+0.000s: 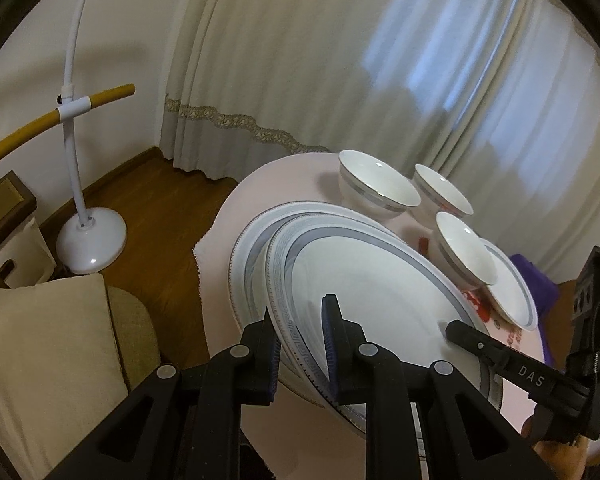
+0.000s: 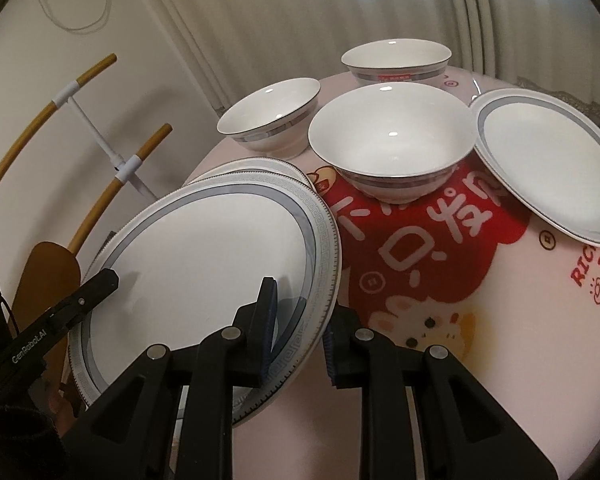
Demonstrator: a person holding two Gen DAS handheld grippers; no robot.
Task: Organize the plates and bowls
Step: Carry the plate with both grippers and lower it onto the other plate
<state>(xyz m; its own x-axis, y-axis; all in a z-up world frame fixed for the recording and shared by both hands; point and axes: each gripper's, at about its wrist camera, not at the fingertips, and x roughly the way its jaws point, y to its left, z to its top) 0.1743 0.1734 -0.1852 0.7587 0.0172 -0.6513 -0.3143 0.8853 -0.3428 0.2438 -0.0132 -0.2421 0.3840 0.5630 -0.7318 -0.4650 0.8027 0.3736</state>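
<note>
A large white plate with a grey-blue rim (image 1: pixel 372 300) (image 2: pixel 204 256) is held tilted above a second matching plate (image 1: pixel 256 240) (image 2: pixel 260 168) on the round table. My left gripper (image 1: pixel 300 348) straddles its near rim, one finger under, one on top. My right gripper (image 2: pixel 298 332) straddles the opposite rim; the gap looks wider than the rim. Each gripper shows in the other's view, the right one (image 1: pixel 452 326) and the left one (image 2: pixel 112 276). Three white bowls (image 2: pixel 392 140) (image 2: pixel 270 116) (image 2: pixel 396 62) stand behind. A smaller plate (image 2: pixel 548 168) (image 1: pixel 512 292) lies at the right.
The table wears a pink cloth with a red cartoon print (image 2: pixel 440 240). A white floor stand with wooden arms (image 1: pixel 76 128) and a cushioned seat (image 1: pixel 60 360) sit left of the table. Curtains (image 1: pixel 340 60) hang behind. A purple object (image 1: pixel 536 280) lies at the far table edge.
</note>
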